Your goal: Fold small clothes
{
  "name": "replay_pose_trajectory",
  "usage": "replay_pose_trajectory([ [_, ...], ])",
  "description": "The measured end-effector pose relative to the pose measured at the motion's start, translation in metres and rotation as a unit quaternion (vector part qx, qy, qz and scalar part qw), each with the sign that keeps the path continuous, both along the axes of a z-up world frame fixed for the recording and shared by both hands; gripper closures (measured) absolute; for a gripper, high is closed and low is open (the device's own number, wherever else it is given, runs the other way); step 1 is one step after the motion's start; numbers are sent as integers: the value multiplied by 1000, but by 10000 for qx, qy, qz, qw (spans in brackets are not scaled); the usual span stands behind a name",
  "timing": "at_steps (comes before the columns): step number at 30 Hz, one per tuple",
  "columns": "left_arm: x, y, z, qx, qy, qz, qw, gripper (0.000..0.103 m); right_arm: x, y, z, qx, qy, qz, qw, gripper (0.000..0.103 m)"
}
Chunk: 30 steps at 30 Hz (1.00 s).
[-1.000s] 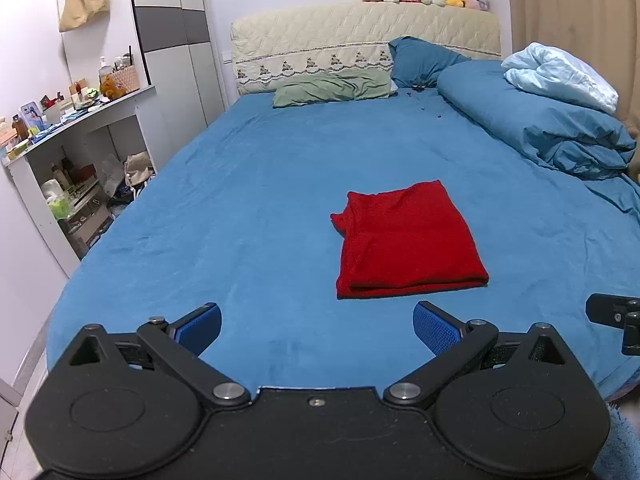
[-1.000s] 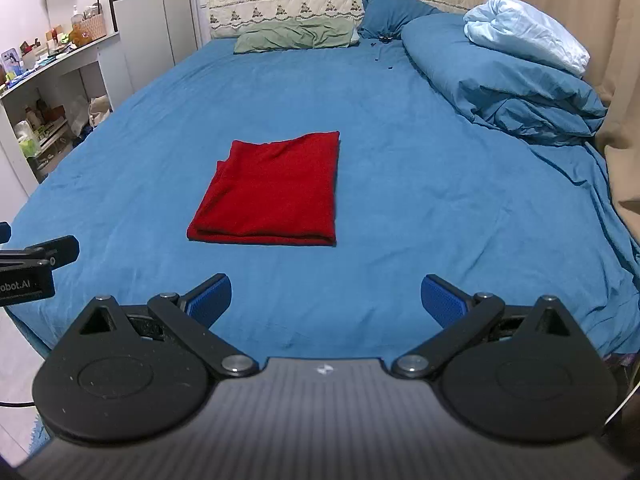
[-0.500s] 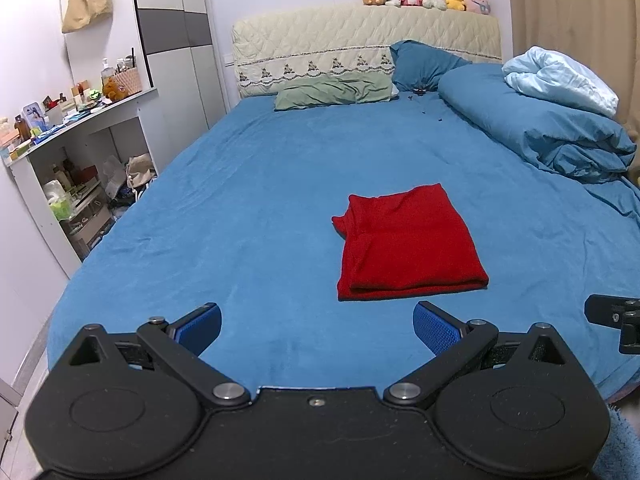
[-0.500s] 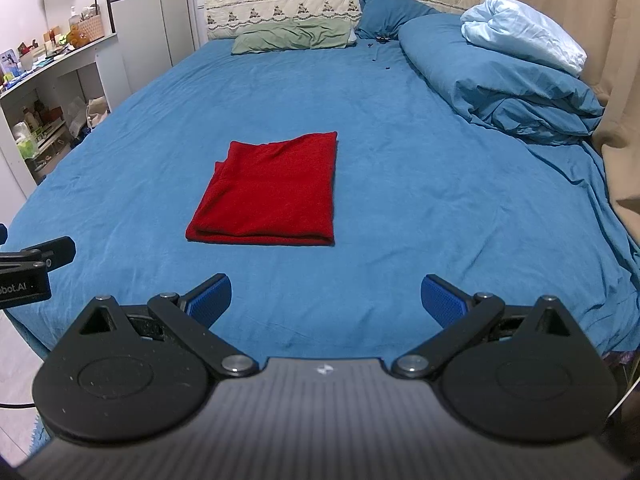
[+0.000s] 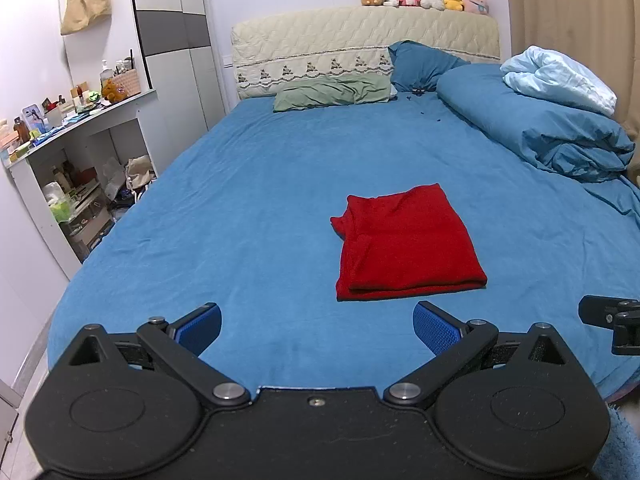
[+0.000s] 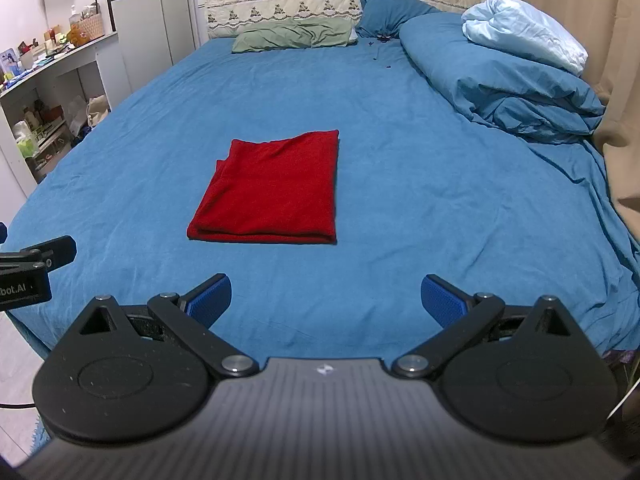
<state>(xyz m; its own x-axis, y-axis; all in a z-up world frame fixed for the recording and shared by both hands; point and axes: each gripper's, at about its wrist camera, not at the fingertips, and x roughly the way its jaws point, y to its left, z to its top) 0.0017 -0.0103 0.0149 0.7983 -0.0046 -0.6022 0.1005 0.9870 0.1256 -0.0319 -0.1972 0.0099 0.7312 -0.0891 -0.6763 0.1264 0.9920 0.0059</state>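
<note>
A red garment (image 5: 404, 244) lies folded into a flat rectangle on the blue bedsheet (image 5: 256, 216); it also shows in the right wrist view (image 6: 272, 192). My left gripper (image 5: 317, 328) is open and empty, held near the bed's front edge, short of the garment and a little left of it. My right gripper (image 6: 326, 300) is open and empty, also near the front edge, short of the garment and to its right. Each gripper's side shows at the edge of the other's view.
A rolled blue duvet (image 5: 532, 128) with a pale blue blanket (image 5: 560, 80) lies along the bed's right side. A green pillow (image 5: 332, 94) and a blue pillow (image 5: 420, 66) lie by the headboard. A cluttered white shelf unit (image 5: 68, 152) stands left of the bed.
Both views have tilted slightly; the garment sits a touch lower in the left wrist view. The garment itself has not moved and both grippers stay open.
</note>
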Motion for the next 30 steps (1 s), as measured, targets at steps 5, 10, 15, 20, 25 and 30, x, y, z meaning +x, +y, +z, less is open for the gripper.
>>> replay_pose_trajectory([
  [5, 0, 1, 1, -4, 16, -19, 10000, 0, 0, 2, 0, -4, 5, -16, 10000, 0],
  [10, 1, 5, 3, -79, 38, -35, 10000, 0, 0, 3, -1, 9, 1, -41, 10000, 0],
  [15, 0, 6, 3, -14, -1, -59, 10000, 0, 1, 3, 0, 11, 4, -45, 10000, 0],
  [20, 0, 3, 2, -1, -3, -81, 10000, 0, 1, 4, -1, 11, 4, -52, 10000, 0],
  [25, 0, 3, 2, -10, -11, -95, 10000, 0, 1, 5, -1, 8, 9, -56, 10000, 0],
  [30, 0, 2, 3, -14, -33, -115, 9999, 0, 1, 7, -1, 5, 1, -66, 10000, 0],
])
